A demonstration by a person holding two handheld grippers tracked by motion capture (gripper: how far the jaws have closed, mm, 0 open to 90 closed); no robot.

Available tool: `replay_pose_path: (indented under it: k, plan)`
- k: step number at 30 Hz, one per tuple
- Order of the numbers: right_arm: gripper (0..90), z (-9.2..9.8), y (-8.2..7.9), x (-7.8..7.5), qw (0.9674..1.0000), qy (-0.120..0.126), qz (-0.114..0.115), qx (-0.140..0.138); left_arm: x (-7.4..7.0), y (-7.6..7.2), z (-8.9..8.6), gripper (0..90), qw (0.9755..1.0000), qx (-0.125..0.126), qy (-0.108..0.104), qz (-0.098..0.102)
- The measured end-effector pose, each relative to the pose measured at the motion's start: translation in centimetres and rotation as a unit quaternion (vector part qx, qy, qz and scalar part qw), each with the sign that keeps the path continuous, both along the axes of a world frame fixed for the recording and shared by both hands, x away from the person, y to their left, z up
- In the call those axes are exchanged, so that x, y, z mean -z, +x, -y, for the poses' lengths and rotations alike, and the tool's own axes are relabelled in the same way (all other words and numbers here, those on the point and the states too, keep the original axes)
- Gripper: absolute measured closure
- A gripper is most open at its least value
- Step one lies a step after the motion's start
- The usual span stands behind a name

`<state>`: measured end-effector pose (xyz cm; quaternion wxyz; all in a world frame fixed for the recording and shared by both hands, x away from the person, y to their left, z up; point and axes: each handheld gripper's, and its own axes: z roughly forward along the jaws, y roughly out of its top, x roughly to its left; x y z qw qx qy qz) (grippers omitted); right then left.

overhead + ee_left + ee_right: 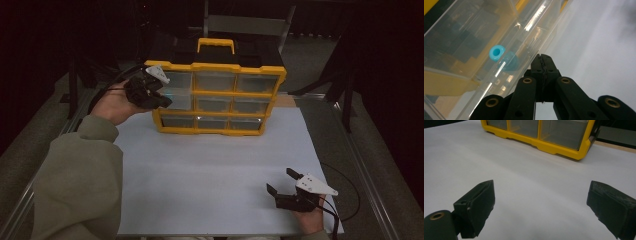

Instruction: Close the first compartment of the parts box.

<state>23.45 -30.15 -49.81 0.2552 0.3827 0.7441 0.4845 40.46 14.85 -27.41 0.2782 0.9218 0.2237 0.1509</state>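
A yellow organizer (220, 131) with clear drawers and a yellow handle stands at the back of the white mat. My left gripper (159, 99) is up against its left column, at the middle drawer (181, 101). In the left gripper view the jaws of the left gripper (542, 59) are shut, tips touching the clear drawer front (527, 47); I cannot make out a lip between them. Inside that drawer lies a small blue ring (497, 53), with a blurred blue shape (512, 64) beside it. My right gripper (285, 182) (541, 205) rests open and empty near the mat's front right.
The white mat (210, 170) spreads between the organizer and the front edge. Metal rails (365, 165) run along both table sides. A sleeve (80, 185) fills the lower left. The right gripper's cable (350, 200) loops off the mat's right edge.
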Motion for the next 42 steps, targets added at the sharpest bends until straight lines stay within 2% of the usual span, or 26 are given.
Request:
replay_pose_path:
  k: [42]
  plan:
    - [7.9, 0.03, -0.02, -0.03, 1.0000, 0.000, -0.001, 0.000, 0.25, 0.78, 0.45, 89.8, 0.9997, -0.018, -0.015, 0.004]
